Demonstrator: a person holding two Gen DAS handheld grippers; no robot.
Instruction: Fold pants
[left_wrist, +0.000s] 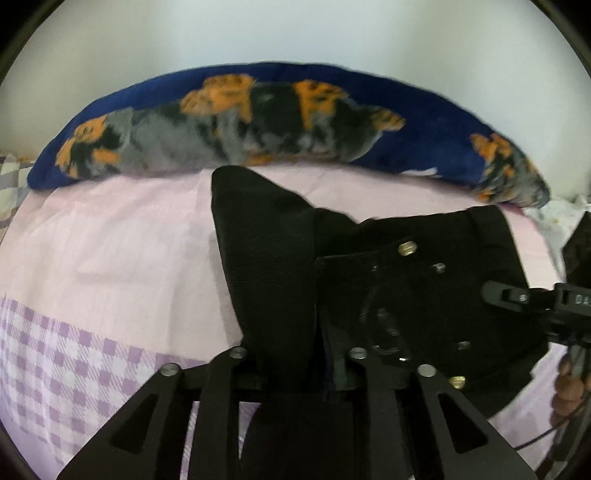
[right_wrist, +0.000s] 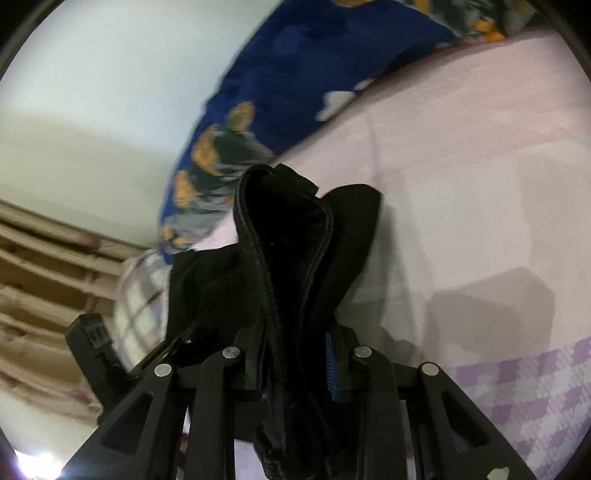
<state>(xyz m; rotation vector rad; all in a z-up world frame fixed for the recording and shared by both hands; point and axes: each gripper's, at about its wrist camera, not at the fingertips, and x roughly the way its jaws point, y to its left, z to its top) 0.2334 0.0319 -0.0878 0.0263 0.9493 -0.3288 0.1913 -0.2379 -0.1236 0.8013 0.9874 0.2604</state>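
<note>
Each hand-held gripper clamps black pants: left hand-held gripper (left_wrist: 295, 373) and right hand-held gripper (right_wrist: 295, 365) grip pants (right_wrist: 284, 236) at lower centre. No readable writing.

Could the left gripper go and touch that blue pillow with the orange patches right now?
Probably not yet. The left gripper is shut on the black pants, which hang between it and the blue pillow at the far edge of the pink bedsheet. It would likely drag the pants along.

Open pink sheet (left_wrist: 110, 240) lies clear left of the black pants (left_wrist: 266, 258). A blue pillow (left_wrist: 258, 118) blocks the far edge against the wall (left_wrist: 295, 33).
</note>
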